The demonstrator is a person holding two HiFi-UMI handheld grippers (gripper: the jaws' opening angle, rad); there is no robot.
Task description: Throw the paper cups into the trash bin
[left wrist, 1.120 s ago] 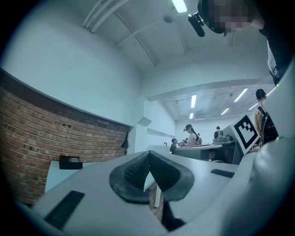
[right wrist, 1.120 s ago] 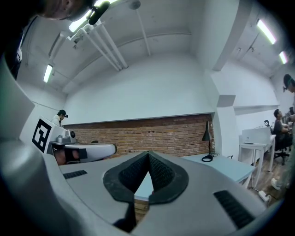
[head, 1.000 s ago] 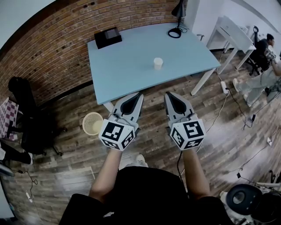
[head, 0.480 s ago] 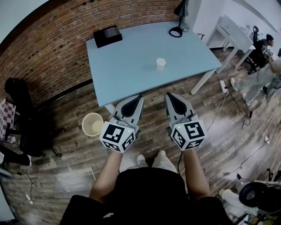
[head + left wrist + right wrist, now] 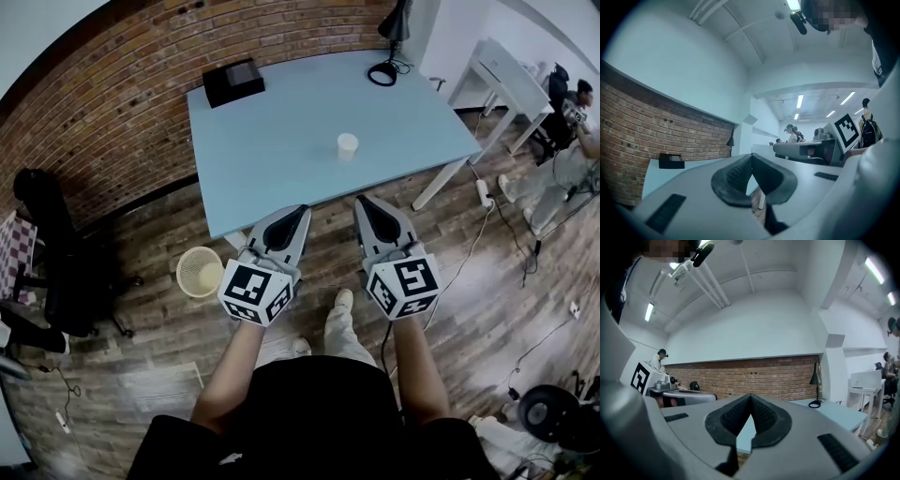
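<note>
Well, nearest me both tools hang just short of the light blue rectangular table (image 5: 281, 159). My left gripper (image 5: 298, 212) has its jaws pressed together on nothing, and my right gripper (image 5: 362, 202) is likewise closed and empty. The round cream mesh trash bin (image 5: 199, 271) stands on the floor off the table's near left corner, and no cup shows in it. One small white paper cup (image 5: 347, 144) stands upright on the table, right of its middle. I judge the task barely begun: grasping, carrying and dropping all remain.

The cup (image 5: 347, 144) is paper, the table (image 5: 281, 150) smooth and matt.
</note>
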